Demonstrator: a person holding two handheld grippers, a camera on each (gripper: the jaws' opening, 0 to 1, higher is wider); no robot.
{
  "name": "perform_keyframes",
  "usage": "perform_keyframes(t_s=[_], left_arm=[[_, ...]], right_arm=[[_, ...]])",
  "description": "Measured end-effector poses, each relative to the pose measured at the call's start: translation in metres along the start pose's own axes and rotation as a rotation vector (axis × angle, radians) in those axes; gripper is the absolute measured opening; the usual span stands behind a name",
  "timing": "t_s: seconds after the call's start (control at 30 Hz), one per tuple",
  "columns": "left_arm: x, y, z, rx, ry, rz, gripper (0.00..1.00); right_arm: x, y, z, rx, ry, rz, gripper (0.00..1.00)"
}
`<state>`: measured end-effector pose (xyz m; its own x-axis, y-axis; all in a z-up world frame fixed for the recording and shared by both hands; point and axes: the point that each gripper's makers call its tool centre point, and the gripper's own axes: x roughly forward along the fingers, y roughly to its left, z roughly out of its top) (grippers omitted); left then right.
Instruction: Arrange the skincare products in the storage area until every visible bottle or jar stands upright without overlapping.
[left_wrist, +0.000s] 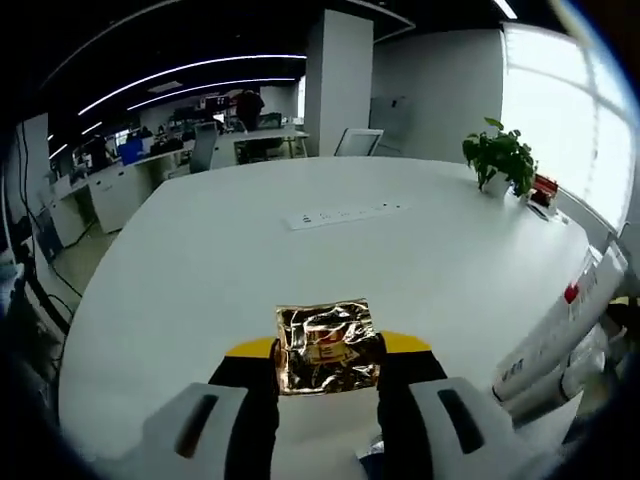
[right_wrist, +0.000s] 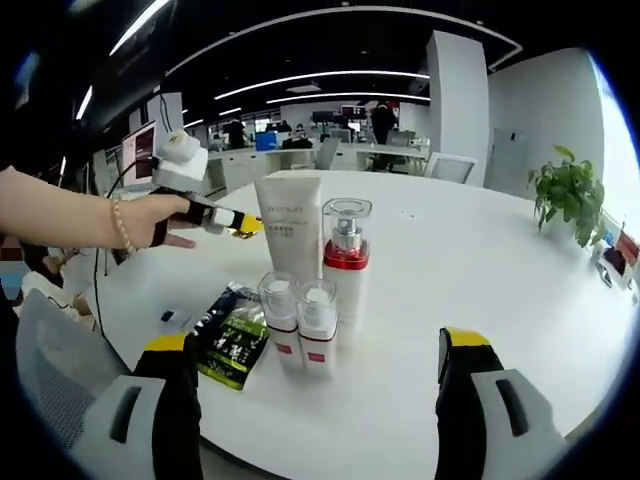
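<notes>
Left tongs (left_wrist: 328, 385) clamped on flat gold sachet (left_wrist: 328, 347); right tongs (right_wrist: 316, 372) apart before upright bottles (right_wrist: 300, 322).

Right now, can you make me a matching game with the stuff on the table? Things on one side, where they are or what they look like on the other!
Things:
1. gold packet
2. white tube
3. dark sachet
4. plant

Descriptions:
A. lying flat at the table's near edge
B. pinched in the left hand-held gripper
C. green leaves, far side of the table
D. standing upright behind two small bottles

Pairs: 1-B, 2-D, 3-A, 4-C
</notes>
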<state>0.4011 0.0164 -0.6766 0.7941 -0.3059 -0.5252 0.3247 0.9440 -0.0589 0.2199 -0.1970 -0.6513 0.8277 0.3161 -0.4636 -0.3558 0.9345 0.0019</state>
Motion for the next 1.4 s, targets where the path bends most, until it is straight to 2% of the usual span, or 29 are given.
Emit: perform_keyframes(t_s=[0.13, 0.37, 0.73, 0.83, 1.13, 1.17, 1.2, 1.23, 1.27, 1.4], left_arm=[[-0.019, 0.0, 0.0, 0.03, -0.013, 0.005, 0.34], [-0.04, 0.002, -0.003, 0.028, -0.031, 0.01, 0.34], [-0.08, -0.008, 0.001, 0.085, -0.079, -0.003, 0.34], [-0.091, -0.01, 0.002, 0.1, -0.093, 0.0, 0.33], [-0.124, -0.016, -0.002, 0.127, -0.136, -0.012, 0.34], [-0.128, -0.017, -0.003, 0.132, -0.137, -0.011, 0.34], [-0.132, -0.018, -0.003, 0.138, -0.139, -0.011, 0.34], [-0.137, -0.019, -0.004, 0.135, -0.142, -0.018, 0.34], [-0.141, -0.02, -0.004, 0.131, -0.143, -0.023, 0.34], [-0.155, -0.024, -0.007, 0.149, -0.151, -0.027, 0.33]], right_arm=[[-0.001, 0.001, 0.003, -0.004, -0.015, 0.006, 1.0], [-0.002, 0.005, 0.008, -0.012, -0.041, 0.021, 1.0], [-0.005, 0.011, 0.019, -0.019, -0.094, 0.048, 0.99], [-0.008, 0.012, 0.022, -0.017, -0.107, 0.054, 0.96], [-0.01, 0.018, 0.031, -0.001, -0.141, 0.087, 0.93], [-0.011, 0.02, 0.033, 0.001, -0.145, 0.093, 0.93], [-0.015, 0.034, 0.047, 0.036, -0.188, 0.154, 0.93], [-0.016, 0.036, 0.049, 0.041, -0.194, 0.163, 0.93], [-0.021, 0.043, 0.061, 0.034, -0.225, 0.186, 0.93], [-0.023, 0.064, 0.083, 0.041, -0.246, 0.269, 0.87]])
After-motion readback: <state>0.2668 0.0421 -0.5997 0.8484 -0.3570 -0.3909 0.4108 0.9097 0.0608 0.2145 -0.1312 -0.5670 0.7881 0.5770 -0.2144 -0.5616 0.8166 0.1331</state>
